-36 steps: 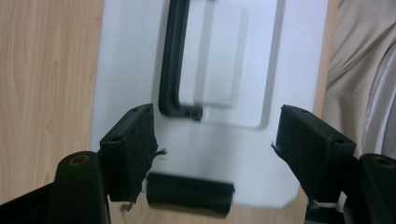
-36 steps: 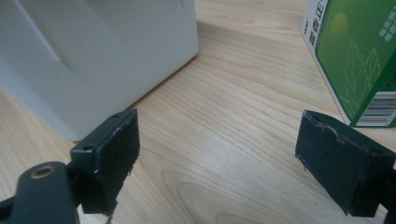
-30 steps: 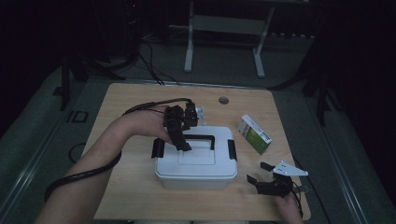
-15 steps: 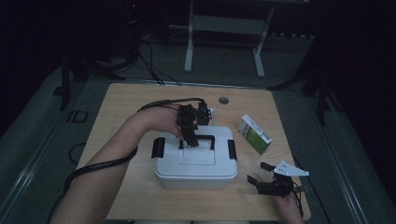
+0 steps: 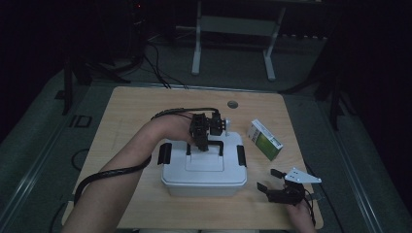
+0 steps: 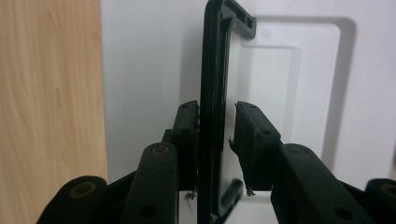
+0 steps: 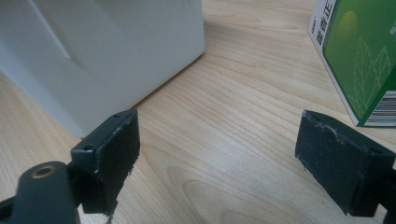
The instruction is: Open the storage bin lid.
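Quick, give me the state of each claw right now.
Left claw: jaws on either side of the box's black handle, a small gap on one side, not clamped.
Right claw: open, holding nothing, above the table.

Left forearm stretches forward across the worktop [image 5: 136, 111], its tool [image 5: 203, 143] pointing down, jaws narrowed to a slim gap; the right hand [image 5: 296, 213] rests low at the near right corner, its tool [image 5: 268, 180] spread wide
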The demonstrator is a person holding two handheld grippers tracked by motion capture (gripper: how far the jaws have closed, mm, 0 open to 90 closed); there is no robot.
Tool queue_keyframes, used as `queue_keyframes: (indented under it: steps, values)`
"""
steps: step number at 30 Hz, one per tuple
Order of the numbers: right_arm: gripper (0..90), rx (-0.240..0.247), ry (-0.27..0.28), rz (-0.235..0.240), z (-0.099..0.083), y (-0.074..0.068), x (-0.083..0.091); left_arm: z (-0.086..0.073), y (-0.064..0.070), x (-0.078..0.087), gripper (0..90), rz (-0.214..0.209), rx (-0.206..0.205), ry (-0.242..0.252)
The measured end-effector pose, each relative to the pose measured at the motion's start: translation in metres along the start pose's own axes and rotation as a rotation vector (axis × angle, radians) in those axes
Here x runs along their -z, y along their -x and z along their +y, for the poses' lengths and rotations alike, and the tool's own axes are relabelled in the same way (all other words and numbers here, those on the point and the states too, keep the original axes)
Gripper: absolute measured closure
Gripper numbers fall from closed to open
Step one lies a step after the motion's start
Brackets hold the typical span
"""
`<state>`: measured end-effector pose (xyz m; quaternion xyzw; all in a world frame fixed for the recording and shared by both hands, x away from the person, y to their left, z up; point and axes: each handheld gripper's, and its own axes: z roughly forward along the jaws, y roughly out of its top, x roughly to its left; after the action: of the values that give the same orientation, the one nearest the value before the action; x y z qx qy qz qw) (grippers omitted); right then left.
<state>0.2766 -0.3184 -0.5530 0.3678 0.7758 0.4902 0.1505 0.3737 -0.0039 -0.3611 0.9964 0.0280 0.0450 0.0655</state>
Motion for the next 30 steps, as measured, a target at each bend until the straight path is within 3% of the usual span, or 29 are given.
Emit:
queue_keyframes:
  steps: [3, 12, 21, 30]
  values:
    - [13.8, 0.003, -0.002, 0.000, 0.000, 0.000, 0.000, 0.001, 0.000, -0.001, 79.5, -0.012, -0.006, -0.007]
    - [14.0, 0.004, -0.006, 0.002, 0.000, 0.000, -0.001, -0.002, 0.003, 0.003, 83.5, -0.068, -0.013, 0.007]
    - [14.0, 0.003, -0.011, 0.005, 0.000, 0.000, -0.001, -0.005, 0.004, 0.019, 83.7, -0.045, -0.024, 0.012]
    - [14.0, 0.001, -0.013, 0.005, 0.000, -0.001, -0.001, -0.017, 0.004, 0.042, 83.6, -0.016, -0.003, 0.038]
